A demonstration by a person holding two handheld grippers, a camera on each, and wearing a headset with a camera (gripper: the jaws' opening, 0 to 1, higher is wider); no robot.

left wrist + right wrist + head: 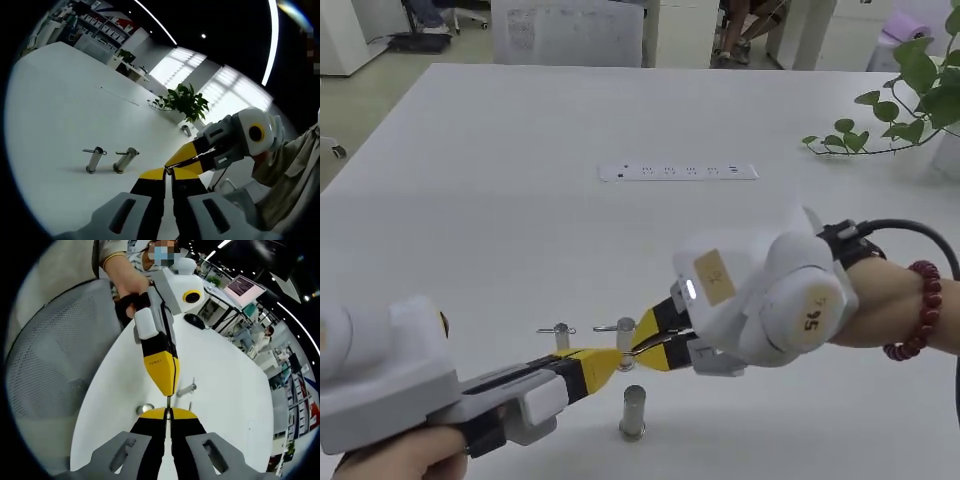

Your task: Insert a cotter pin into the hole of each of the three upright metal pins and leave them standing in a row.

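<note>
Three metal pins stand on the white table (520, 200). The two far pins (561, 336) (625, 331) each carry a cotter pin through the top; they also stand in the left gripper view (93, 159) (124, 160). The near pin (633, 411) has a bare top. Above it, my left gripper (610, 360) and right gripper (642, 350) meet tip to tip, both shut. A thin cotter pin (168, 402) runs between the two sets of yellow jaws, and each seems to pinch one end.
A white power strip (678, 172) lies at the middle of the table. A leafy plant (910, 90) stands at the far right edge. A grey mesh chair (45, 370) sits behind the table's near edge.
</note>
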